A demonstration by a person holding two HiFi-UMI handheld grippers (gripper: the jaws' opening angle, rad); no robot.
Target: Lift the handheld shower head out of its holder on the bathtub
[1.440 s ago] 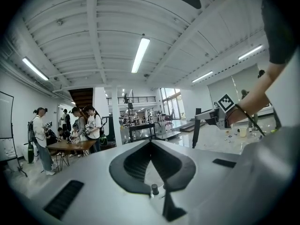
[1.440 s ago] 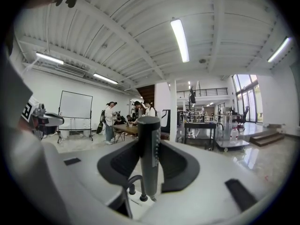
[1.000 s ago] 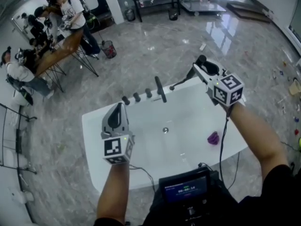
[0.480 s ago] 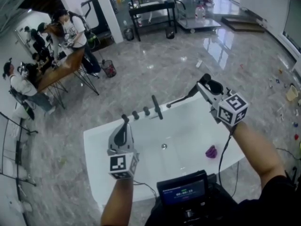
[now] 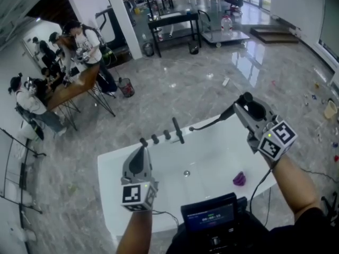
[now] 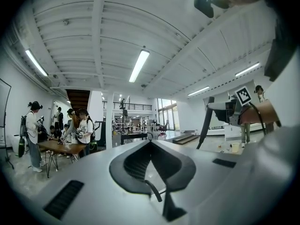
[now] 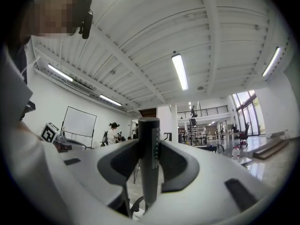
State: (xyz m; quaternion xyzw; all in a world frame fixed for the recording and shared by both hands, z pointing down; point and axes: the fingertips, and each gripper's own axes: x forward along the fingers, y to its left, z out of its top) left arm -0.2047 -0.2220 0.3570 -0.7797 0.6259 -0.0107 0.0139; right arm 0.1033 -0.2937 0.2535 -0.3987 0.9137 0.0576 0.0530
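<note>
Two grippers hang over the white tub [image 5: 212,150], which stands on a glossy grey marble floor [image 5: 185,83]. The right gripper [image 5: 244,103] clamps the dark shower head [image 5: 214,120] in the air above the far rim. The left gripper [image 5: 141,150] is closed and empty. People [image 5: 79,41] gather round a table [image 5: 71,86] at far left.

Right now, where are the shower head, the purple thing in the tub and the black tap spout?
shower head [image 7: 150,144]: right gripper view, middle of its dark handle, clamped between the jaws.
purple thing [image 5: 239,179]: head view, its centre.
tap spout [image 5: 178,130]: head view, middle of the bar.
</note>
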